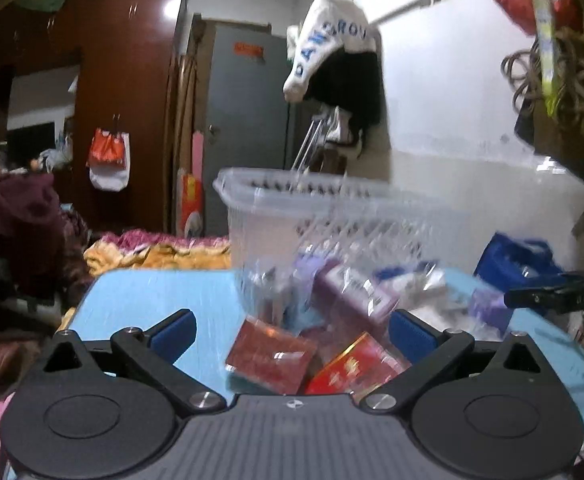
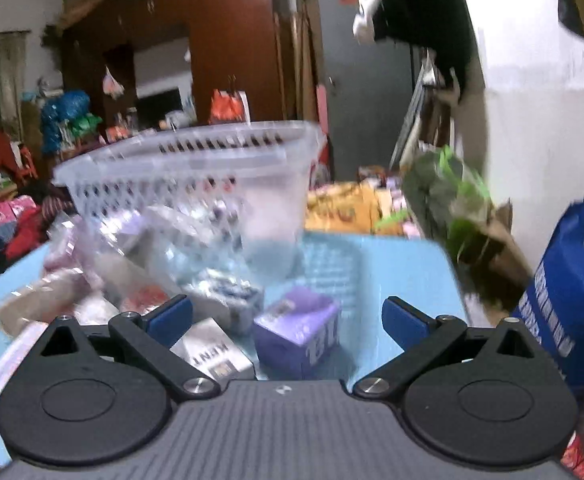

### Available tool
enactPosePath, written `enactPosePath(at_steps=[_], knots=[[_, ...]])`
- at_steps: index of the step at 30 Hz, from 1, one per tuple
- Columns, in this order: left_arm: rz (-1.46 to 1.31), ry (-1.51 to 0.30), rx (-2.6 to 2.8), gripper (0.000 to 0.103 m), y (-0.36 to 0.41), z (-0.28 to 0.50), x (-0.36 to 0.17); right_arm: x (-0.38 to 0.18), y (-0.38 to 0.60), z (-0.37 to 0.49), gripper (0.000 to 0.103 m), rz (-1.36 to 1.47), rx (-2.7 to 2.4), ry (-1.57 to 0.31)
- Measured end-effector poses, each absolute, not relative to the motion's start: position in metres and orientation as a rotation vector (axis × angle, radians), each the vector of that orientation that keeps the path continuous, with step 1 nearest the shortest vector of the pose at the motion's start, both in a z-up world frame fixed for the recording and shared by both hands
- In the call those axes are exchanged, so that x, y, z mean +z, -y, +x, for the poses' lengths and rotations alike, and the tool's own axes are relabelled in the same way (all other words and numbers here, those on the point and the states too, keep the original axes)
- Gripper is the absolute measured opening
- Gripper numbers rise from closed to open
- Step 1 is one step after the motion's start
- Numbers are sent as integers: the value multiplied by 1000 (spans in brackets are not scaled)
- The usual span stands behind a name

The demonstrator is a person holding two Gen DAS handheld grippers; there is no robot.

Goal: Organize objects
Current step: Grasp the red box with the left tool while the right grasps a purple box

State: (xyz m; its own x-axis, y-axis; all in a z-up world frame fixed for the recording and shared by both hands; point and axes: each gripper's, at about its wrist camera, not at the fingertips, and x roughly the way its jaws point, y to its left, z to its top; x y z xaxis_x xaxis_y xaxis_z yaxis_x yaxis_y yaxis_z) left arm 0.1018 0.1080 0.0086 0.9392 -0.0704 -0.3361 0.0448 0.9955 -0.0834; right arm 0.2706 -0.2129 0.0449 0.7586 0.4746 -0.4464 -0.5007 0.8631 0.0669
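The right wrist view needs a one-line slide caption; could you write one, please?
Open right gripper over a purple box on the blue table, clear slotted basket behind.

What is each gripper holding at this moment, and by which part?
Nothing is held. The left gripper stands wide open above the red packets, and the right gripper stands wide open above the purple box, touching neither.

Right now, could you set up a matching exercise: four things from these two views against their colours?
Things:
1. basket
2. table
3. box between the right gripper's jaws
4. bag at the right edge

Colours:
A. purple
B. dark blue
C. clear
D. light blue

Pairs: 1-C, 2-D, 3-A, 4-B
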Motion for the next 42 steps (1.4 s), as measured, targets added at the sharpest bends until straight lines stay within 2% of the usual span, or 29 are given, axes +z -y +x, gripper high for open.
enactPosePath(at_steps=[3,7,9,13,17,21,23,25,26,35,42], knots=[[-83,-389,-11,102,-113,118,7,39,208,284,103,-42,523,-518],[-143,-479,-24,98,-127,136,-3,33,209,290,86,-35,516,-562],[-163,-527,-44,98,-131,143,-8,34,209,291,86,-60,498,-560],[-118,-600,20,97,-132,163,-13,31,210,300,60,-59,483,-599],[-133,-637,-7,94,-136,173,-18,31,213,299,59,-44,489,-587],[-154,-614,-4,76,-140,168,-18,33,219,294,58,-11,503,-560],[-161,-610,-2,73,-143,167,-18,34,223,295,57,16,502,-552],[-175,-605,-4,72,-140,166,-18,35,225,294,56,27,503,-540],[-182,-602,-5,72,-141,166,-19,35,225,293,51,28,508,-534],[-250,-567,19,71,-153,166,-17,36,224,292,50,22,519,-513],[-262,-446,28,71,-156,146,-10,39,227,284,49,33,522,-456]])
